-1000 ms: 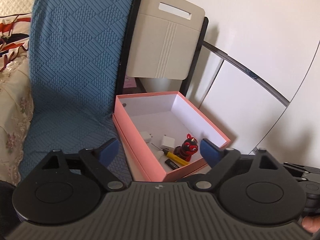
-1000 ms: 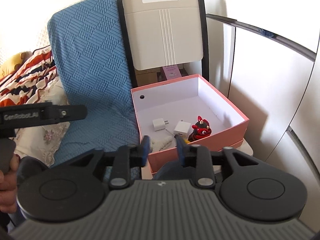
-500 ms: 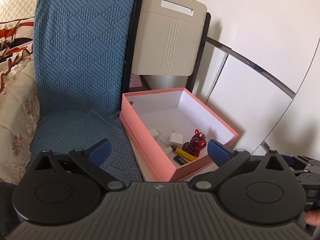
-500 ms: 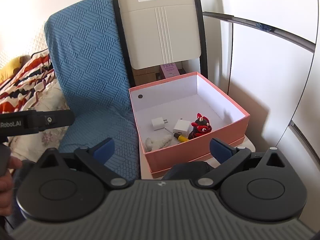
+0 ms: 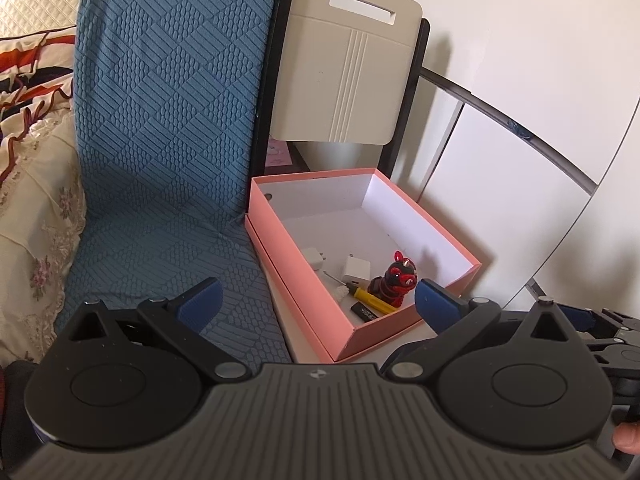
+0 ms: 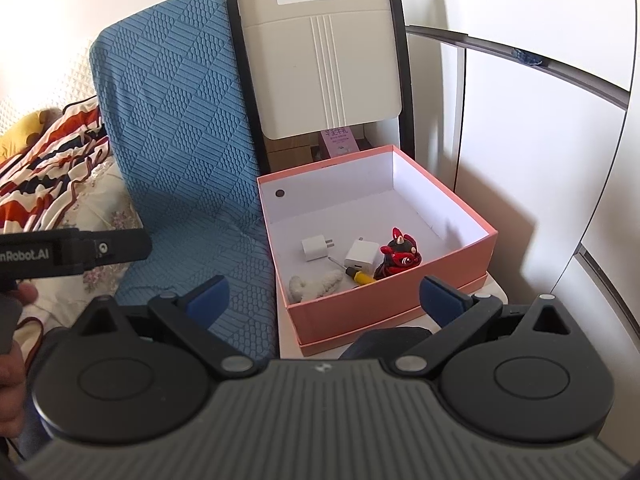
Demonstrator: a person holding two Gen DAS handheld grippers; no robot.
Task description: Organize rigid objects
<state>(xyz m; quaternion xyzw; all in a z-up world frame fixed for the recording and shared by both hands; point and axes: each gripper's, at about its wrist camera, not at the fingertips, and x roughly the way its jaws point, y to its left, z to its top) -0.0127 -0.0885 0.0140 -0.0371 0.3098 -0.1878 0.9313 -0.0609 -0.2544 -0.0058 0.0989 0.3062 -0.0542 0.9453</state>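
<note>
An open pink box point(image 5: 384, 330) point(image 6: 360, 308) stands on a white stool. In it lie two white chargers point(image 6: 362, 255), a red and black figurine point(image 5: 396, 278) point(image 6: 400, 256), a yellow-handled screwdriver point(image 5: 370, 295) point(image 6: 360, 276), a small black stick point(image 5: 364, 312) and a white fluffy piece point(image 6: 316, 284). My left gripper point(image 5: 318, 300) is open and empty, held back from the box's near corner. My right gripper point(image 6: 326, 294) is open and empty in front of the box's near wall.
A blue textured cushion point(image 5: 168, 132) point(image 6: 180, 140) lies left of the box. A beige chair back point(image 5: 344, 60) point(image 6: 320, 48) stands behind it. White cabinet doors point(image 6: 520, 140) are on the right. A patterned blanket point(image 6: 48, 168) lies at far left.
My right gripper has opened from nearly shut to wide open. Both grippers have pulled back and up from the box, so more of its inside shows.
</note>
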